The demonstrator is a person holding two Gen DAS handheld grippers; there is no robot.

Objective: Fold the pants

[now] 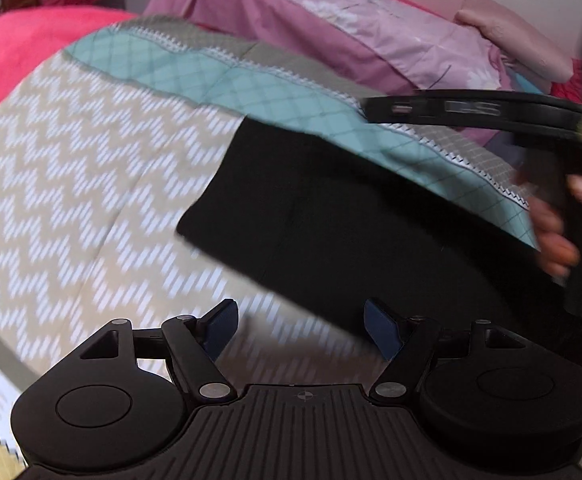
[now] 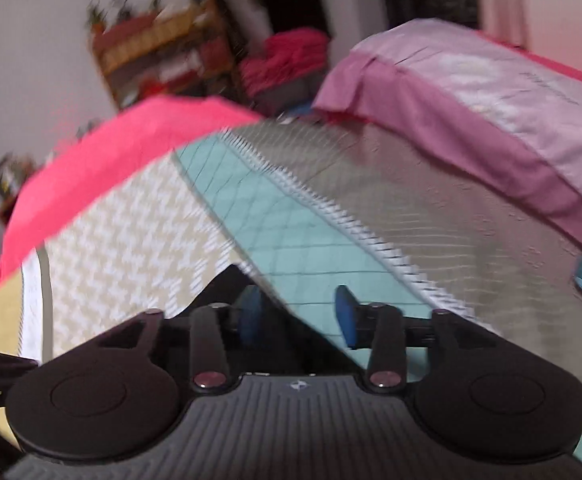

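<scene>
Left hand-held gripper [image 1: 299, 330]: jaws stand wide with nothing between them; I hold it above the bed, just short of the near edge of the pants.
Pants [image 1: 351, 224]: black, lying flat on the bedspread [image 1: 91, 168] toward 1 o'clock in my left view, apparently already doubled into a long slab with a clean left edge. In my right view a dark corner of them shows at 6 o'clock, right at the gripper.
Handling: I judge the cloth light, soft and limp, not slippery; it will sag from any single pinch, so I would take the two corners of one short end, pads biting through all the layers.
Right hand-held gripper [image 2: 297, 318]: jaws apart; the black cloth reaches the left finger [image 2: 251, 312], but blur keeps me from telling whether anything is pinched.
Edges: pink blanket [image 1: 23, 56] at 10 o'clock; purple pillows [image 1: 331, 24] at 12 to 2 o'clock close the far side.
Open room: the wide zigzag stretch of bedspread at 9 o'clock.
</scene>
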